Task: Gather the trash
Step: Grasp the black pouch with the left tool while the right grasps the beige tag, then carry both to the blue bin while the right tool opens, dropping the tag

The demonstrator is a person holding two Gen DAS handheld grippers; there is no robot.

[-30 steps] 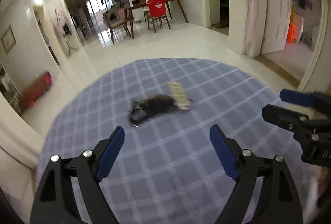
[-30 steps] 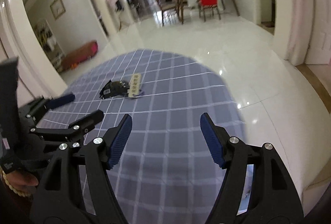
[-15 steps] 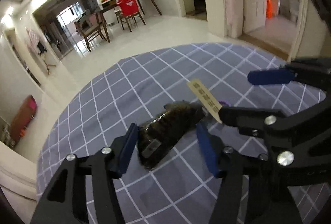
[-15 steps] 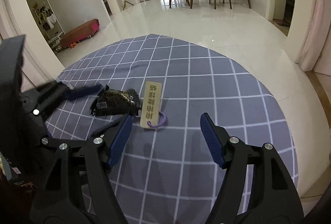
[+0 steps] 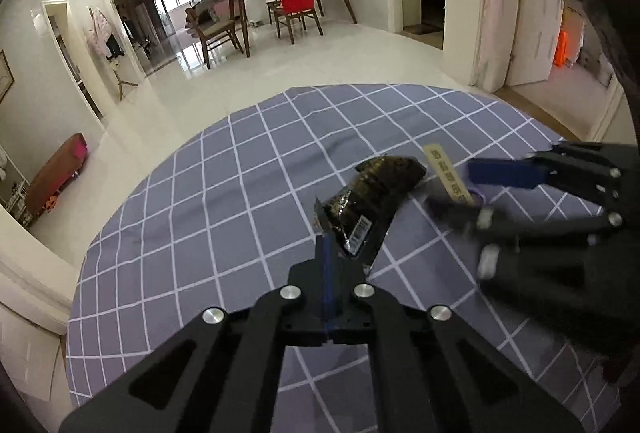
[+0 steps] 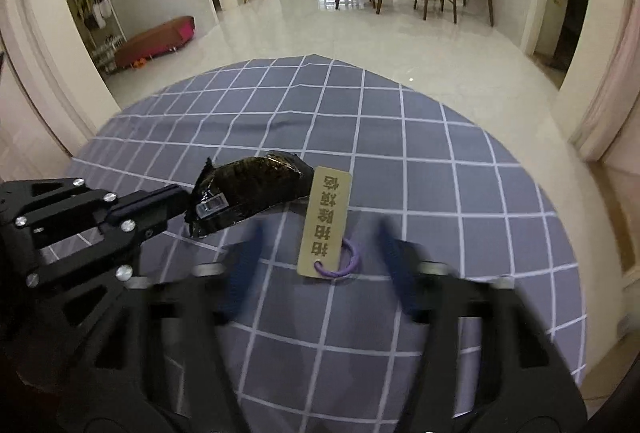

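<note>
On the grey-blue checked tablecloth (image 6: 460, 173) lies a dark crinkled snack wrapper (image 6: 256, 189), its long axis running from the left gripper (image 5: 326, 249) toward a tan wooden tag (image 6: 326, 223). The left gripper's jaws are clamped on the wrapper's near end, by the barcode. The tag touches the wrapper's far end and lies lengthwise toward the right gripper (image 6: 320, 253), purple loop (image 6: 344, 263) nearest it. The right gripper's blurred jaws are closing around the tag, not yet pressing it.

black hand-held gripper (image 5: 326, 253), blue pads, silver screws
</note>
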